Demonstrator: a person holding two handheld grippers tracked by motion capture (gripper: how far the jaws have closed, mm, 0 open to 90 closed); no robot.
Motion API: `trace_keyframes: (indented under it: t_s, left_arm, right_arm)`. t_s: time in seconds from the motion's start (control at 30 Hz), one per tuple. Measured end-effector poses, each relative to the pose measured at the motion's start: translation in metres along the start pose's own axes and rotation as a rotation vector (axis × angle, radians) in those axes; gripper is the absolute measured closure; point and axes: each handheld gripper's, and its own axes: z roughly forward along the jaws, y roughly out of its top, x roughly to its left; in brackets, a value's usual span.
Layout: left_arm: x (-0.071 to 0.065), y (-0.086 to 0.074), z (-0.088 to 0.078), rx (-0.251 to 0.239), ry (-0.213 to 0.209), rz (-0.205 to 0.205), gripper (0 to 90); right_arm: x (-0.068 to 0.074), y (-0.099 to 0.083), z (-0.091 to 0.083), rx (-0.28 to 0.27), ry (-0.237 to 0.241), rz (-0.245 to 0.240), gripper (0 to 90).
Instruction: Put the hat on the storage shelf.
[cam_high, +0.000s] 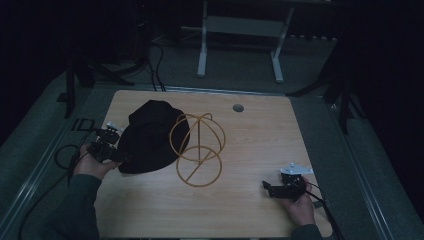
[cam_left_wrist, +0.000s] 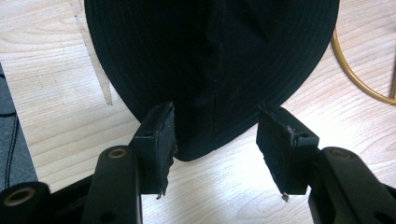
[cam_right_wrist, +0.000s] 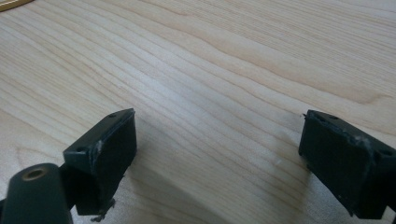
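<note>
Hat (cam_high: 147, 137): black, brimmed, lying left of centre in the high view on the wooden surface (cam_high: 260, 135); its right edge is overlapping the gold wire stand (cam_high: 197, 150).
Hat in left gripper view: the brim (cam_left_wrist: 210, 70) is filling the upper middle of the frame, with its near edge dipping between the two pads.
Left gripper (cam_high: 111, 150): sitting at the hat's left edge in the high view, held in the person's left hand (cam_high: 92, 162).
Left jaws: standing apart on either side of the brim edge; the left pad (cam_left_wrist: 159, 144) is lying just beside the cloth, while the right pad is showing bare wood between itself and the brim. No squeeze on the hat is showing.
Right gripper (cam_high: 270, 189): resting at the lower right of the high view, well apart from the hat and the stand.
Right jaws: standing wide open in the right gripper view, with bare wood grain lying between the pads (cam_right_wrist: 105, 154).
Wire stand: gold hoops on a round base ring, sitting at the centre of the high view.
</note>
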Motion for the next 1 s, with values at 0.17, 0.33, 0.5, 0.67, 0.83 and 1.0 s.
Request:
trace_keyframes:
  t_s: [0.17, 0.33, 0.5, 0.67, 0.83, 1.0]
  left_arm:
    - [0.001, 0.008, -0.001, 0.016, 0.012, 0.021, 50.0]
    - [0.001, 0.016, -0.006, 0.013, 0.024, 0.045, 51.0]
    - [0.0, 0.026, -0.007, 0.022, 0.022, 0.097, 51.5]
    - [-0.001, 0.035, -0.007, 0.018, 0.038, 0.125, 51.0]
    - [-0.002, 0.044, -0.007, 0.003, 0.055, 0.154, 49.6]
    - [-0.003, 0.053, -0.007, 0.015, 0.08, 0.187, 46.7]
  right_arm:
    - [0.0, 0.0, 0.0, 0.0, 0.0, 0.0, 11.1]
    - [0.0, 0.0, 0.0, 0.001, -0.001, 0.0, 11.1]
    - [0.0, 0.0, 0.0, 0.001, -0.001, 0.0, 11.1]
    - [0.0, 0.0, 0.0, 0.001, 0.0, 0.0, 11.1]
    - [0.0, 0.0, 0.0, 0.001, 0.0, 0.0, 11.1]
    - [0.0, 0.0, 0.0, 0.001, 0.001, 0.0, 11.1]
